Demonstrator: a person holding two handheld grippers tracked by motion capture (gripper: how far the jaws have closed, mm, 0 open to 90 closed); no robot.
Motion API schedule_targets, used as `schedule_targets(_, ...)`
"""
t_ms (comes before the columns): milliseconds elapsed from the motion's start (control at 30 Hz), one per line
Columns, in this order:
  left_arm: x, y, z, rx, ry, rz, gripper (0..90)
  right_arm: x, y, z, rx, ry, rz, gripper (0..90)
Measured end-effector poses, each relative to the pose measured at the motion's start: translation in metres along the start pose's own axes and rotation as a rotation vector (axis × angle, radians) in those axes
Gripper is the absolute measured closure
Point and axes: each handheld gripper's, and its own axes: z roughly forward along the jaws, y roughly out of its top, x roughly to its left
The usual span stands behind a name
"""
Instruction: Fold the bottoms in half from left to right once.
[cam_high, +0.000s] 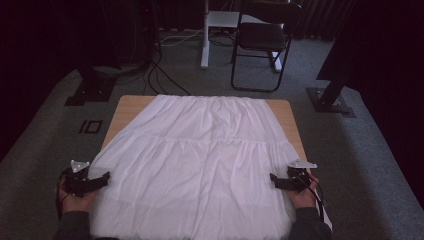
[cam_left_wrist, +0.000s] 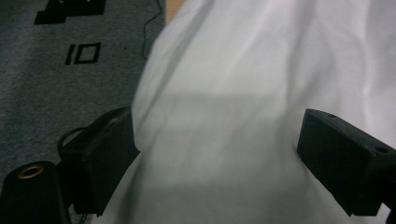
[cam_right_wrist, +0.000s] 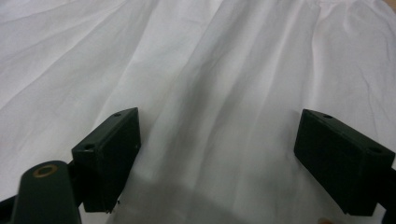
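A white tiered garment (cam_high: 200, 160) lies spread flat over a wooden table (cam_high: 127, 107), hanging past its near edge. At the cloth's left edge a hand holds my left gripper (cam_high: 104, 177), pointing inward. Its jaws stand wide apart over the cloth's border (cam_left_wrist: 215, 158), with nothing pinched between them. By the cloth's right edge my right gripper (cam_high: 274, 179) also points inward. Its jaws are spread wide above the wrinkled fabric (cam_right_wrist: 217, 158), and the pads (cam_right_wrist: 109, 158) press on nothing.
Grey carpet surrounds the table. A black folding chair (cam_high: 262, 35) and a white post (cam_high: 205, 35) stand beyond the far edge. Black stand bases sit at the far left (cam_high: 92, 90) and far right (cam_high: 332, 102). Cables (cam_high: 160, 75) trail on the floor.
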Motion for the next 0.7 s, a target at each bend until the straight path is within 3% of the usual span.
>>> schedule_targets(133, 0.006, 0.001, 0.002, 0.003, 0.002, -0.013, 12.2, 0.000, 0.000, 0.000, 0.000, 0.000, 0.000, 14.1)
schedule_targets(400, 0.015, 0.002, 0.011, 0.055, -0.002, -0.036, 11.0, 0.000, 0.000, 0.000, 0.000, 0.000, 0.000, 14.1)
schedule_targets(433, 0.018, 0.002, 0.013, 0.065, -0.031, -0.053, 11.0, 0.000, 0.000, 0.000, 0.000, 0.000, 0.000, 14.1)
schedule_targets(467, 0.018, 0.002, 0.013, 0.065, -0.031, -0.053, 11.1, 0.000, 0.000, 0.000, 0.000, 0.000, 0.000, 14.1)
schedule_targets(533, 0.024, 0.003, 0.015, 0.084, -0.079, -0.097, 11.1, 0.000, 0.000, 0.000, 0.001, 0.000, 0.001, 14.1)
schedule_targets(600, 0.026, 0.003, 0.016, 0.086, -0.101, -0.106, 15.2, 0.000, 0.000, 0.000, 0.001, 0.000, 0.001, 14.1)
schedule_targets(633, 0.028, 0.002, 0.016, 0.092, -0.129, -0.133, 15.6, 0.000, 0.000, 0.000, 0.000, 0.000, 0.000, 14.1)
schedule_targets(700, 0.031, 0.001, 0.015, 0.089, -0.176, -0.148, 21.0, 0.000, 0.000, 0.000, 0.000, 0.000, 0.000, 14.1)
